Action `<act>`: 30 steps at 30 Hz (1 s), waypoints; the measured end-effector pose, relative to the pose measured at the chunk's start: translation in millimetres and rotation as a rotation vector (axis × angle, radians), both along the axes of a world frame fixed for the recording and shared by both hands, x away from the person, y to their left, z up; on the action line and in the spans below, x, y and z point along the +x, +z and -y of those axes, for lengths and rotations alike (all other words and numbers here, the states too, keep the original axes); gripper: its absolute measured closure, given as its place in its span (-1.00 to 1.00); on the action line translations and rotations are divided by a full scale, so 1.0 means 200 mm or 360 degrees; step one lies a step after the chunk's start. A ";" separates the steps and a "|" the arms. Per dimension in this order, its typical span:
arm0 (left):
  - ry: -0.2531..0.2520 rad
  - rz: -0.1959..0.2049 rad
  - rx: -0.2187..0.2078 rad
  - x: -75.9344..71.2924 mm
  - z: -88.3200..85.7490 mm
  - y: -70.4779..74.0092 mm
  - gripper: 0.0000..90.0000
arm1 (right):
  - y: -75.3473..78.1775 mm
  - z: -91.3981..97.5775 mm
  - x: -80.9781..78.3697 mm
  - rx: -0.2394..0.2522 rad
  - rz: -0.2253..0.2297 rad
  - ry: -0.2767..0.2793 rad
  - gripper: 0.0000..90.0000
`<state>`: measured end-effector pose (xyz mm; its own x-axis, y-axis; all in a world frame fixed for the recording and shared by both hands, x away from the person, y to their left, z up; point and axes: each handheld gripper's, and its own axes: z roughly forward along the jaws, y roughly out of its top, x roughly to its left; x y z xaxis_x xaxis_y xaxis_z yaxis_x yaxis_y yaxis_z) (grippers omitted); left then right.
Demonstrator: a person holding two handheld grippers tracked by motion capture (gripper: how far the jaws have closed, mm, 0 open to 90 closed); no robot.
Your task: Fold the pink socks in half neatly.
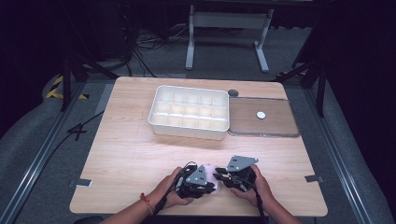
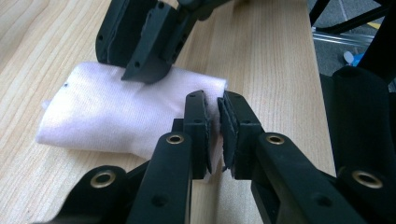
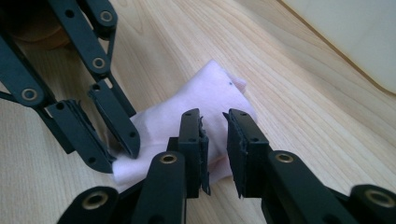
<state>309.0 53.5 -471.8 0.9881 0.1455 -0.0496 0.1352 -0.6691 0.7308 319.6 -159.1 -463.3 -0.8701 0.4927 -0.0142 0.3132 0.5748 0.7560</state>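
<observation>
Left tongs (image 2: 215,133): pinching one edge of the folded pale pink cloth (image 2: 116,112), jaws pressed nearly together with a thin layer of fabric between the pads.
Right tongs (image 3: 215,149): standing a little spread, the cloth's edge lying in the gap; the pads are not seeming to press on it.
Cloth: lying flat on the desk (image 1: 126,154) near the person's edge, between the two tongs, folded into a small packet.
Hands: the left hand (image 1: 175,191) and the right hand (image 1: 254,186) are holding the tongs close together, tips facing each other over the cloth.
Farther off: a white divided tray (image 1: 189,112) is sitting mid-desk, with a flat brown lid (image 1: 264,117) just beside it.
Step in hand, as judged: folding or tidying the cloth.
Doing it well: keeping the left pinch firm as an anchor, taking only the top layer with the right tongs, and lifting low so the fold is not springing open.
</observation>
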 end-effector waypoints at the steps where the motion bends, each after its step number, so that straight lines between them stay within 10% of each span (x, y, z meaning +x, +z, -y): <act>1: -0.0001 0.0004 0.0004 0.00 0.00 0.00 0.80 | 0.00 0.01 0.00 0.0005 -0.0008 -0.0006 0.69; 20: -0.0003 -0.0006 -0.0018 0.01 0.00 0.00 0.79 | 0.03 -0.02 0.02 0.0090 -0.0060 -0.0096 0.31; 30: -0.0001 -0.0015 0.0002 0.01 -0.01 0.00 0.78 | -0.08 -0.01 0.10 0.0183 -0.0368 -0.0108 0.06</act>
